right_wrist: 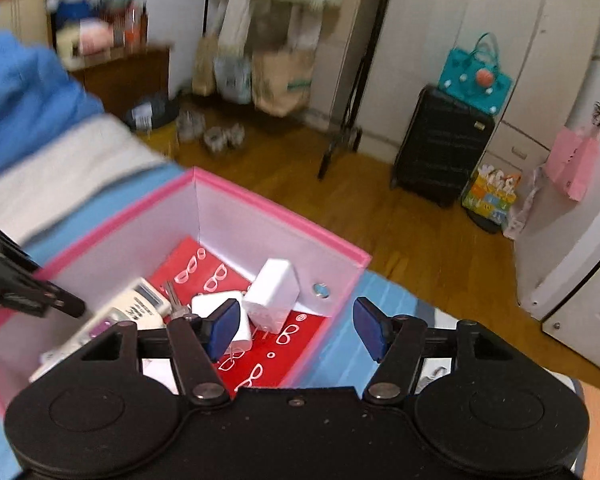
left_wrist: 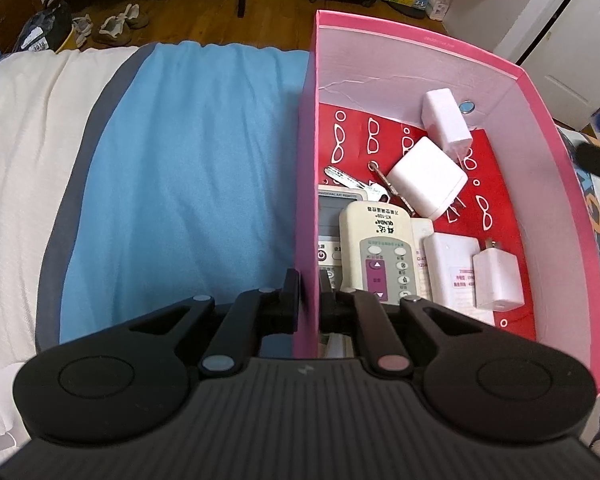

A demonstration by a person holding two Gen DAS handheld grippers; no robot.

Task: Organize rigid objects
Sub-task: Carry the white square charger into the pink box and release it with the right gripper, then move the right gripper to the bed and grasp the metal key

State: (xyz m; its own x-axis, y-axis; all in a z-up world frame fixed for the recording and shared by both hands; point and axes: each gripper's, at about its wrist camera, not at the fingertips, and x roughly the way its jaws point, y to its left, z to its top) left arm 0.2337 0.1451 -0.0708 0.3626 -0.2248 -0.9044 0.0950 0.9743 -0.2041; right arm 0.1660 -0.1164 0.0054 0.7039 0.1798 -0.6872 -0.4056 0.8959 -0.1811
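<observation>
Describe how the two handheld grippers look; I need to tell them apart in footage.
The left gripper is all black, with black pads, a ribbed body and a small lightning mark. The right gripper is also black but wears blue pads and has silver pivot screws.

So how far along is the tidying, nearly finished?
It looks close to done. The pink box already holds remote controls, keys and several white chargers. The left gripper is clamped on the box's side wall, seemingly steadying or moving it. The right gripper is open and holds nothing. No loose items show on the blue blanket.
</observation>
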